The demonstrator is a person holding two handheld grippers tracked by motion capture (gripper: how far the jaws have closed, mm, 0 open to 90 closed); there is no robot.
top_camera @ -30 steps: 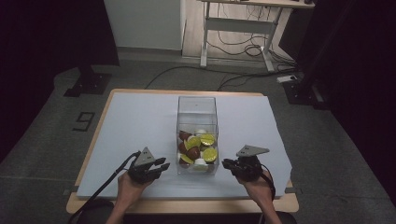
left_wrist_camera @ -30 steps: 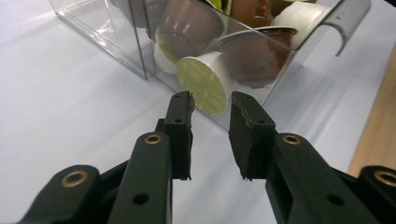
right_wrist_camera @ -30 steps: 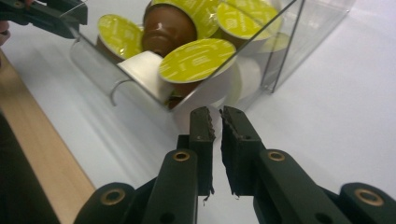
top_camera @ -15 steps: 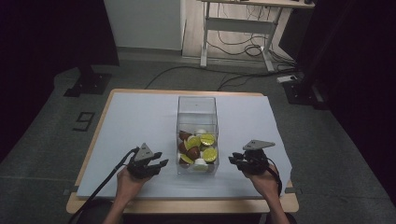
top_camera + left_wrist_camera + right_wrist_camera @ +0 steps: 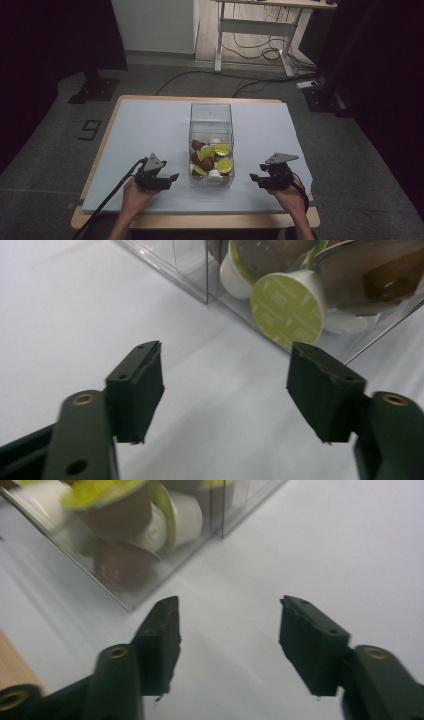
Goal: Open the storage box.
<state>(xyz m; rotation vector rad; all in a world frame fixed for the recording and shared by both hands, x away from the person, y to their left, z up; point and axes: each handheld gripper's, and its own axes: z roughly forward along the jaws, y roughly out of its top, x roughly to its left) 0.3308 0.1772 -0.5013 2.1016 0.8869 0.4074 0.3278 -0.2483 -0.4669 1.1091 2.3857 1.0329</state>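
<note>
Clear box [image 5: 211, 131] (capsules [image 5: 212, 159] inside), between left gripper [image 5: 169, 178], right gripper [image 5: 255, 178]; jaws just opening, empty

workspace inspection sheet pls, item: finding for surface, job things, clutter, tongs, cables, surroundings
surface: wooden table under a pale sheet, sheet flat.
job's things: clear box upright mid-table, holding coffee capsules with yellow-green, brown and white faces, piled in its near part.
clutter: nothing seen.
tongs: left tongs and right tongs flank the box, apart from it; both have just been opening, nothing between their jaws.
cables: one cable trails from the left tongs over the near edge; loose cables on the floor beyond.
surroundings: white desk frame behind, a 9 mark on the floor at left.
</note>
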